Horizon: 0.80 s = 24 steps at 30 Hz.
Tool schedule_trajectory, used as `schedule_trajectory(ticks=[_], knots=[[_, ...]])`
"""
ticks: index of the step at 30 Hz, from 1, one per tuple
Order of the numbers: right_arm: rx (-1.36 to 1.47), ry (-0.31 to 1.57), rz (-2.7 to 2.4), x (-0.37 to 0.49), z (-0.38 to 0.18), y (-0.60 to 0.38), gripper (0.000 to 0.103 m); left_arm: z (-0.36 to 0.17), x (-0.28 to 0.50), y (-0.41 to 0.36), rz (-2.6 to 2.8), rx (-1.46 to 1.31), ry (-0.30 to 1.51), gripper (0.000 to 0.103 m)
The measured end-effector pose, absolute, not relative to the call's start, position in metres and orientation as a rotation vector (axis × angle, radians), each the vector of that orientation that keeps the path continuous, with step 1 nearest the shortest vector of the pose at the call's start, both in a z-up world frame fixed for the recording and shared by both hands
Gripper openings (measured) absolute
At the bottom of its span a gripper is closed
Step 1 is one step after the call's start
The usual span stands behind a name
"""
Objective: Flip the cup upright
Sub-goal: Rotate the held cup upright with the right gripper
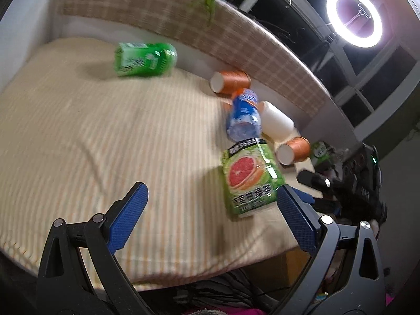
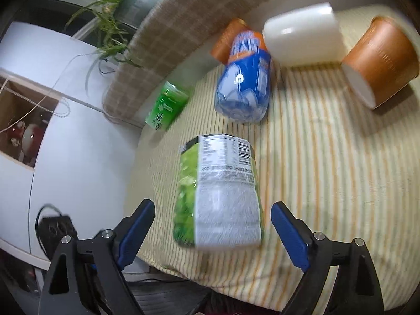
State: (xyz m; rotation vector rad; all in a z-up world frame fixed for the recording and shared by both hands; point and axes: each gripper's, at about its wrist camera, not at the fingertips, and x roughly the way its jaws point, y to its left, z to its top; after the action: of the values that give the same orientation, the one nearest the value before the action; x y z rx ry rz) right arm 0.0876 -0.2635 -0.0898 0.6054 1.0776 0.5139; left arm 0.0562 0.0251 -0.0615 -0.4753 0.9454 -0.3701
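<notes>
Both views are blurred. The left tongs (image 1: 211, 202) are spread wide and hold nothing, low in the frame over the striped cloth (image 1: 105, 136) on the table. The right tongs (image 2: 212, 221) are spread too, with the grapefruit bottle (image 2: 218, 191) standing between the blue pads (image 2: 136, 231) – whether either pad touches it cannot be told. In the left view that bottle (image 1: 249, 176) stands right of centre, close to the right-hand pad. The white cup (image 2: 302, 34) lies on its side at the upper right of the right view, between a blue bottle (image 2: 244, 78) and an orange cup (image 2: 380, 63), also tipped over. A second orange cup (image 1: 231, 81) lies behind the blue bottle – near the checked backrest (image 1: 157, 8). A green can (image 1: 145, 59) lies on its side at the upper left of the left view, well apart from the rest.
</notes>
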Motion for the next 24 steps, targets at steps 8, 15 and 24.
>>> schedule_trajectory(ticks=[8,15,24], knots=[[0.561,0.941,0.435,0.028,-0.066,-0.299,0.093,-0.074,0.098,-0.012,-0.527,-0.598,1.100,0.100],[0.597,0.898,0.350,-0.006,-0.061,-0.334,0.094,-0.101,0.126,-0.031,-0.525,-0.704,1.203,0.095],[0.618,0.880,0.302,-0.016,-0.062,-0.349,0.094,-0.128,0.138,-0.044,-0.532,-0.778,1.269,0.085]])
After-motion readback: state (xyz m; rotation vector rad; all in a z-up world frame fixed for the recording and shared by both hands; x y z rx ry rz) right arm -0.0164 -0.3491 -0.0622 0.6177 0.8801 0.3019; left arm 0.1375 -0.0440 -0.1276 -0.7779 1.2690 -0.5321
